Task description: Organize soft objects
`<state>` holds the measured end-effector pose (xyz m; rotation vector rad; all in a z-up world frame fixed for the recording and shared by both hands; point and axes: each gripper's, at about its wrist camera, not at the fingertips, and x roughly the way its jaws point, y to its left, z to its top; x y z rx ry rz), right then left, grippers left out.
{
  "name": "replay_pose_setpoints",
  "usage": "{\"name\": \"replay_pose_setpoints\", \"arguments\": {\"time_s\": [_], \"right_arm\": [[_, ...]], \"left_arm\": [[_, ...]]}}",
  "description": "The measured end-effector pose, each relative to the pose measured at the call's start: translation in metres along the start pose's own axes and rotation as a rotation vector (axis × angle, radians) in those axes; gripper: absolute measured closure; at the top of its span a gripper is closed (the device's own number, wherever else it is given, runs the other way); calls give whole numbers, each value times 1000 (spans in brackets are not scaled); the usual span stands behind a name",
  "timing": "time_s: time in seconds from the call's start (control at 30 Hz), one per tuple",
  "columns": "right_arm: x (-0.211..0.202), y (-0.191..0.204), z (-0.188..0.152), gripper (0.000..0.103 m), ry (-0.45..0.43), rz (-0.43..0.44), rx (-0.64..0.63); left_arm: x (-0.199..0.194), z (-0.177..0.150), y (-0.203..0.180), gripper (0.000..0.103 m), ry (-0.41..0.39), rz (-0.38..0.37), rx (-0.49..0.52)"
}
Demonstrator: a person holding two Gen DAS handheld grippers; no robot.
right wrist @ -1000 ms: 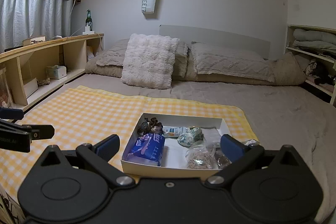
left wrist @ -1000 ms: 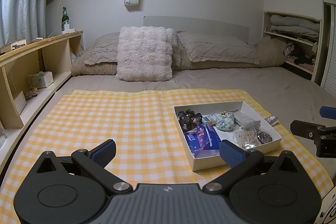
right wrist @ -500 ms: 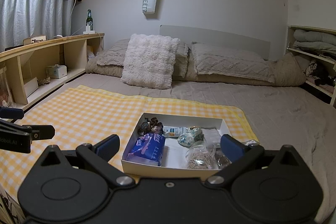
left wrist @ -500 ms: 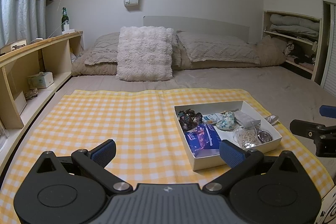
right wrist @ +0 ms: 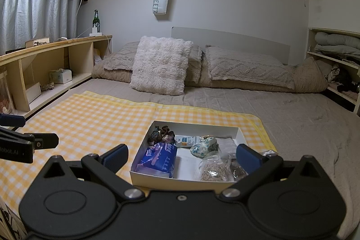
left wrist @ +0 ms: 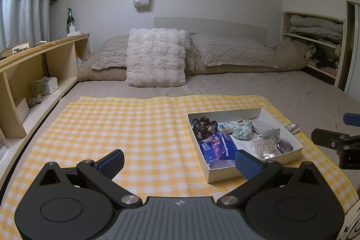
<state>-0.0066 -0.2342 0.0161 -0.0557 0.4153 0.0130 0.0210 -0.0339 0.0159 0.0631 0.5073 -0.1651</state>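
Observation:
A white box [left wrist: 285, 159] [right wrist: 157, 177] sits on a yellow checked cloth [left wrist: 126, 127] [right wrist: 94, 120] on the bed. In it lie a blue tissue pack [left wrist: 217, 147] [right wrist: 158, 156], dark scrunchies [left wrist: 203, 126] [right wrist: 162, 136], a floral fabric piece [left wrist: 243, 129] [right wrist: 203, 145] and a bag of rubber bands [left wrist: 266, 146] [right wrist: 213, 169]. My left gripper [left wrist: 180, 163] is open and empty, left of the box. My right gripper [right wrist: 182, 156] is open and empty, just in front of the box.
A fluffy cushion [left wrist: 156, 57] and pillows [left wrist: 231, 53] lie at the head of the bed. A wooden shelf [left wrist: 33, 73] runs along the left with a tissue box [left wrist: 43, 86]. A small foil wrapper [left wrist: 292, 127] lies right of the box.

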Motion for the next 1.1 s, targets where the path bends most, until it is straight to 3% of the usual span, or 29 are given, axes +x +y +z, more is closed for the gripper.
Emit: {"name": "replay_pose_setpoints", "arguments": {"time_s": [1.1], "right_arm": [[0,1,0,0,1,0,-2]], "left_arm": [[-2,0,9,0,0,-1,-5]]}}
